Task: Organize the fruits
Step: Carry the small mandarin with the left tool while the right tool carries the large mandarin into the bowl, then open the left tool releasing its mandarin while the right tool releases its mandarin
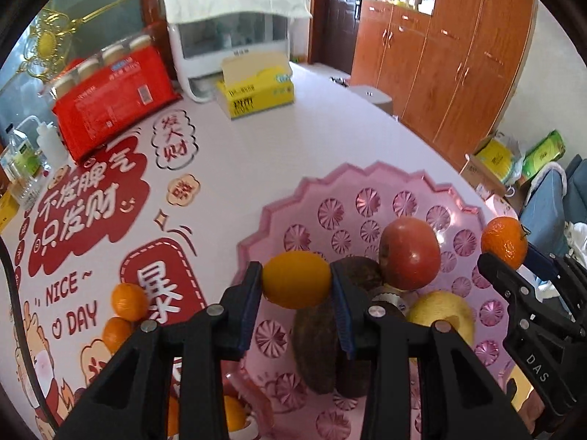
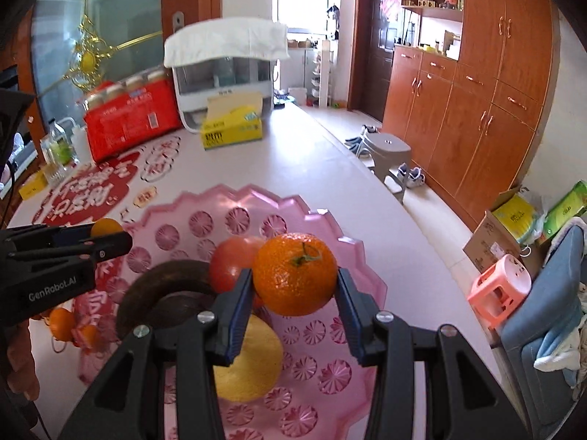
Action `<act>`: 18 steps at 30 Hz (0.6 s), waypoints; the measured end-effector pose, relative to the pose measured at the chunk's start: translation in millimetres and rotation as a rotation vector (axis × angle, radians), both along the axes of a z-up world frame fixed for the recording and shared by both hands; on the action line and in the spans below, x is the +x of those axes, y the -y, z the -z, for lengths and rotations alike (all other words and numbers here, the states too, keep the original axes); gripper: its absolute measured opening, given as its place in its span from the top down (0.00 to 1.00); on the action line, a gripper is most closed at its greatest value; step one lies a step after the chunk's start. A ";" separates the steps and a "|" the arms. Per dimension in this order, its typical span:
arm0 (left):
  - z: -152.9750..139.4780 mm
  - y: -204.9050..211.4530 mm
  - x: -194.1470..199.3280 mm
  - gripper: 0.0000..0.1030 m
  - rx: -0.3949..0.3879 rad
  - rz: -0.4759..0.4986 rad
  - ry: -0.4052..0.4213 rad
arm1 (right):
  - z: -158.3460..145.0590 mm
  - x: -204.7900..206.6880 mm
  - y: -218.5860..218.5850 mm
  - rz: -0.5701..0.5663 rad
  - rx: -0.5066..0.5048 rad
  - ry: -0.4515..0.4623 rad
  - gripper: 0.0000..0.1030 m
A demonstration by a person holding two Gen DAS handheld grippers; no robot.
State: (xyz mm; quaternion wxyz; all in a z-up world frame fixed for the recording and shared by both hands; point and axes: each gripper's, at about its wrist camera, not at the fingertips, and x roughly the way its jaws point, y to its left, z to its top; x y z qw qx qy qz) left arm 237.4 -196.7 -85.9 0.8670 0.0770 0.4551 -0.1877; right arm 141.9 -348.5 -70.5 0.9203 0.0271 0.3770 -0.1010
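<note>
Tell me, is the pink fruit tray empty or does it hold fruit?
Not empty: the pink tray holds a red apple, a yellow fruit and dark brown pieces.

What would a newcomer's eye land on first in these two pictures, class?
Probably the fruit gripped in each claw: a smooth yellow-orange fruit in the left claw and a stemmed mandarin in the right claw. Both hang over the pink patterned tray, which holds more fruit.
</note>
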 end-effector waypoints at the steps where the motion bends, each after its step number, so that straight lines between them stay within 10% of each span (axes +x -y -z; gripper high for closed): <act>1: 4.0 2.3 1.4 0.66 0.007 0.001 -0.007 | 3.1 2.5 1.2 0.004 -0.002 -0.013 0.56; 12: 28.8 11.1 11.7 0.64 0.046 0.003 -0.068 | 28.8 18.6 -4.8 0.007 -0.056 -0.128 0.56; 18: 24.2 11.9 3.7 0.33 0.037 0.020 -0.049 | 27.0 13.7 -9.9 0.019 -0.077 -0.110 0.41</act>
